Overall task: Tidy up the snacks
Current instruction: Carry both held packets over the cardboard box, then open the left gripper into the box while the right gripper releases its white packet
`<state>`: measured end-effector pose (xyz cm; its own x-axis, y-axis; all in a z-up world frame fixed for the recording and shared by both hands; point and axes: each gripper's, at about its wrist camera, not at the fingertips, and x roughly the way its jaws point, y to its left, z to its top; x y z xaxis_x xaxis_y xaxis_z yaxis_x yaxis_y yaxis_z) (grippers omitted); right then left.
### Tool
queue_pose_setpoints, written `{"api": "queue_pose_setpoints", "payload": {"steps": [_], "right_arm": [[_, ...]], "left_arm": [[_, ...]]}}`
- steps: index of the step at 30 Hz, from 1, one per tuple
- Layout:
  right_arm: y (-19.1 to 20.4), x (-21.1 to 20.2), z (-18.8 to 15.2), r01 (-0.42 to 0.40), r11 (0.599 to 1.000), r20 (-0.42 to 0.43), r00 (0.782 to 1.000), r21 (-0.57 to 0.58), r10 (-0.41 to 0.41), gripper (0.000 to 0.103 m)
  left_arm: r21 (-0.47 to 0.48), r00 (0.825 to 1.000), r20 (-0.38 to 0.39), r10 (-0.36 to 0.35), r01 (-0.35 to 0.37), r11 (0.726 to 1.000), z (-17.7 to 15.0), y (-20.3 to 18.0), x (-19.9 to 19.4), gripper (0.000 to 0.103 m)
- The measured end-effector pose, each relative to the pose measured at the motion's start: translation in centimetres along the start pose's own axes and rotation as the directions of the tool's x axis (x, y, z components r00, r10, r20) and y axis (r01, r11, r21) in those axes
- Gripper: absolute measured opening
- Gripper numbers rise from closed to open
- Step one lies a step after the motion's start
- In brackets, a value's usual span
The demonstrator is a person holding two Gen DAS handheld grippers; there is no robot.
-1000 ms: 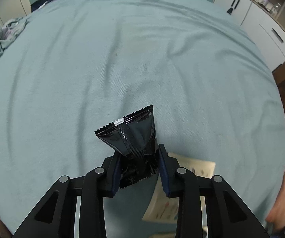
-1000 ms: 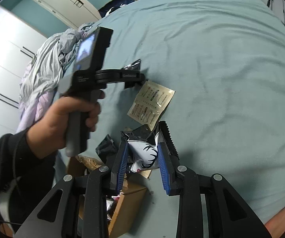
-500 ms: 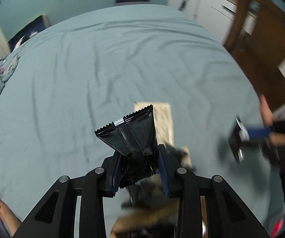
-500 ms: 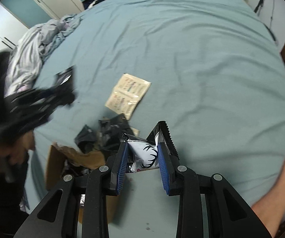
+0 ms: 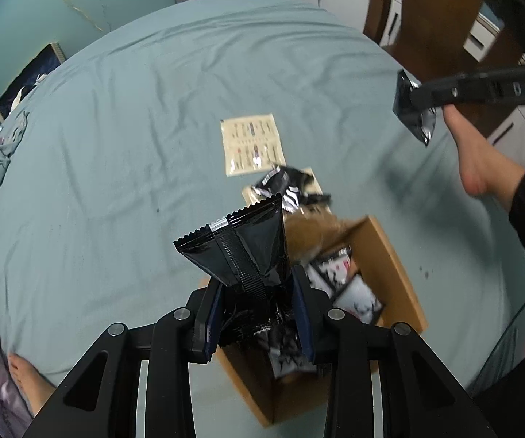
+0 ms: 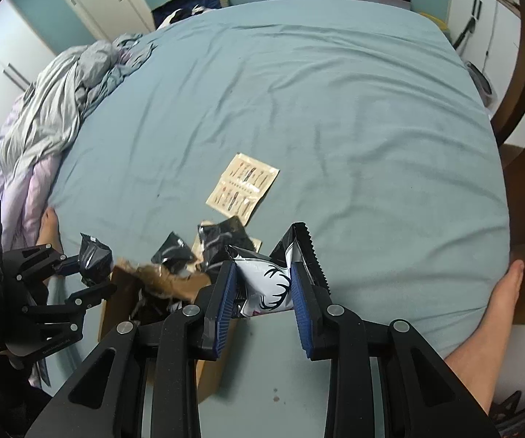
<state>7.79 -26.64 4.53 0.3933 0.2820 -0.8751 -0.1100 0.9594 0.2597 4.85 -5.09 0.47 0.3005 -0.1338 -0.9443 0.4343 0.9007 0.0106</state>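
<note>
Black snack packet (image 5: 242, 252) clamped in left gripper (image 5: 258, 314), held above the open cardboard box (image 5: 397, 266) on the blue bed sheet (image 5: 116, 146). White antler-print packet (image 6: 267, 286) pinched in right gripper (image 6: 262, 292), just above the box's near corner. Both jaws narrow, pads pressing foil. More packets inside the box; some spill over its far flap beside a beige sachet (image 5: 253, 146).

Risks: slick foil could slip from the pads; a drop from this height may miss the box or knock the flap pile onto the sheet.
</note>
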Motion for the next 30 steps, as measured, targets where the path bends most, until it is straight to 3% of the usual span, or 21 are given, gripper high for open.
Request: {"api": "queue_pose_setpoints", "payload": {"steps": [9, 21, 26, 30], "right_arm": [[2.4, 0.0, 0.0, 0.024, 0.997, -0.039, 0.999, -0.073, -0.027, 0.029], [5.3, 2.1, -0.8, -0.002, 0.983, -0.122, 0.992, -0.182, -0.02, 0.029], [6.6, 3.4, -1.0, -0.01, 0.971, -0.162, 0.986, -0.238, -0.03, 0.029], [7.3, 4.4, -1.0, -0.019, 0.965, -0.187, 0.982, -0.263, -0.031, 0.029]], "left_arm": [[0.073, 0.999, -0.033, 0.006, -0.004, 0.997, -2.1, -2.1, 0.6, 0.034], [0.086, 0.997, -0.07, 0.012, -0.005, 0.996, -2.4, -2.5, 1.3, 0.039], [0.078, 0.997, -0.069, 0.041, -0.035, 0.996, -2.3, -2.1, 1.5, 0.069], [0.044, 0.996, -0.064, 0.06, -0.057, 0.997, -2.0, -1.2, 1.5, 0.079]]}}
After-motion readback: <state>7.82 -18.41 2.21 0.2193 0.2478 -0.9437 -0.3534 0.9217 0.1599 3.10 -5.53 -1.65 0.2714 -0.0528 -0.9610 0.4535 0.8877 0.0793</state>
